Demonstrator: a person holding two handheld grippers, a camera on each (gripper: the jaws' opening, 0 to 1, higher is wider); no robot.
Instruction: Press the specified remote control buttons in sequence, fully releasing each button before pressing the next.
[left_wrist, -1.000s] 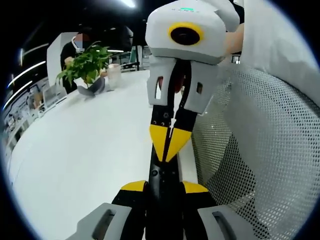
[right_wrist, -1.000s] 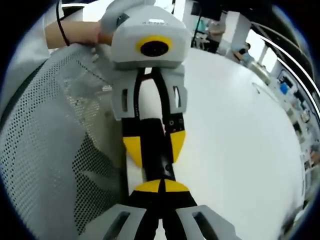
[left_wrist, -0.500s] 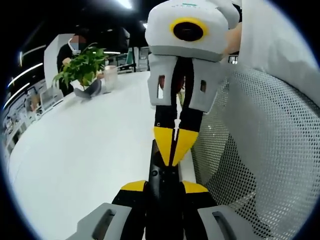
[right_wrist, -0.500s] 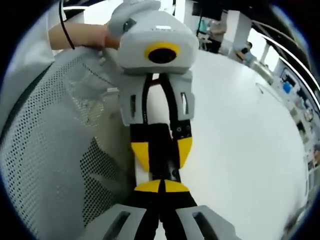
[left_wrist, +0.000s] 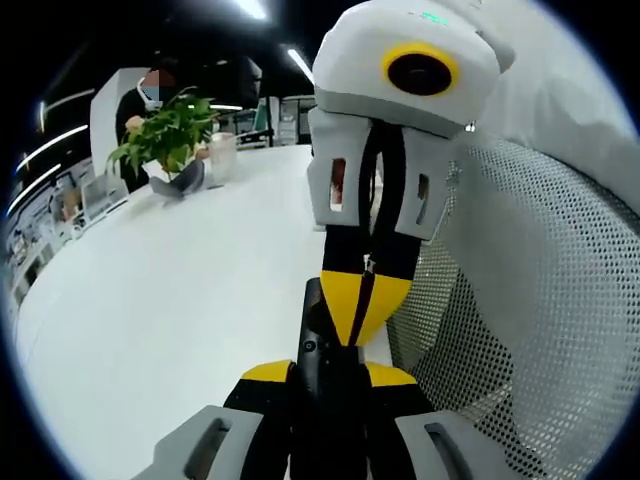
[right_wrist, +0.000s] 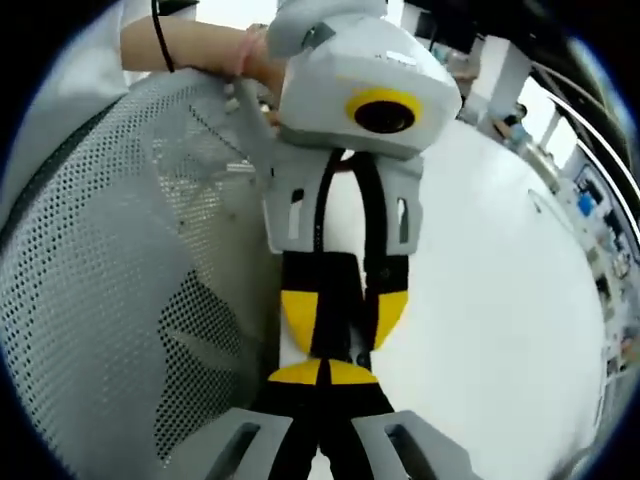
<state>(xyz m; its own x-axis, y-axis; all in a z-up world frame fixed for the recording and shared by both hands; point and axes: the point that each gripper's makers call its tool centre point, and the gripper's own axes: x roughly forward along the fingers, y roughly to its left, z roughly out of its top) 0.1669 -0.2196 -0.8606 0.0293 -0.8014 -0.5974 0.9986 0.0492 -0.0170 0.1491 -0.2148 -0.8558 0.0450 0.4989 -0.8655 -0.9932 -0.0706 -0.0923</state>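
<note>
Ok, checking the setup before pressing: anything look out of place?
Nothing spilled or damaged. One oddity: the slim black remote control sits clamped in the left gripper at the edge of the white table, beside a grey mesh chair back, not lying flat.

Probably office; long table (left_wrist: 150, 300), plant (left_wrist: 165, 135)

Smooth glossy white table (left_wrist: 170, 300), perforated grey mesh chair back (right_wrist: 110, 300), glossy plastic claw (left_wrist: 360, 300)
</note>
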